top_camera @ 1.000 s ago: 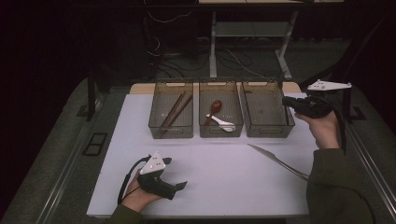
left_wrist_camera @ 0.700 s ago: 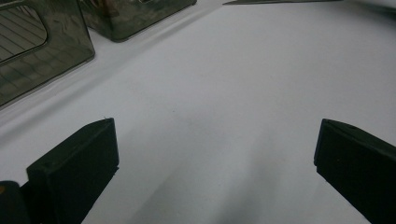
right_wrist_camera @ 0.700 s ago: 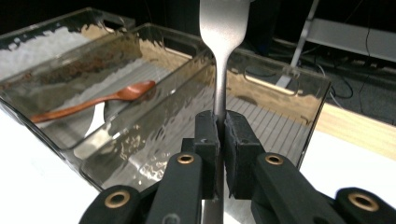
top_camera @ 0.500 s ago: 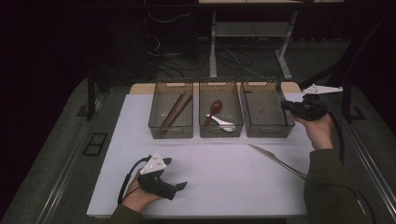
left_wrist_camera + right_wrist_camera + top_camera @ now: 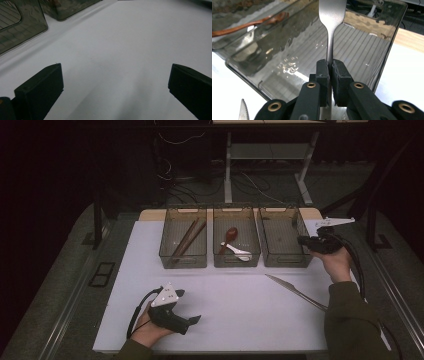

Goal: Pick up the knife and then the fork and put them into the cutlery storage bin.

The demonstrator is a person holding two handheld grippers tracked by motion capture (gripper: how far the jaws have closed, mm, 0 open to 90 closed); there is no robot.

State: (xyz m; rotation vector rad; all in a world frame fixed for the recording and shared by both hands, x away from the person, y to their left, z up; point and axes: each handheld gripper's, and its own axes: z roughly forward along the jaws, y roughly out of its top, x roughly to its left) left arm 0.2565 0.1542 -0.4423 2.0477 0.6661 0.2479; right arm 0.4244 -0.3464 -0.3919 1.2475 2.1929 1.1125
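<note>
The metal utensil (image 5: 331, 27) clamped in the right gripper (image 5: 330, 72) runs off the top edge, so its head cannot be identified. Beside that gripper, the knife (image 5: 243, 110) shows just a serrated tip at the bottom edge.

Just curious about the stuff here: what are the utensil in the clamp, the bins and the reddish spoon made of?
The utensil looks like brushed metal: grey with a dull sheen. The bins seem smoky clear plastic, since their ribbed floors show through. The reddish spoon is probably wood or lacquer; its glossy brown leaves that open.
</note>
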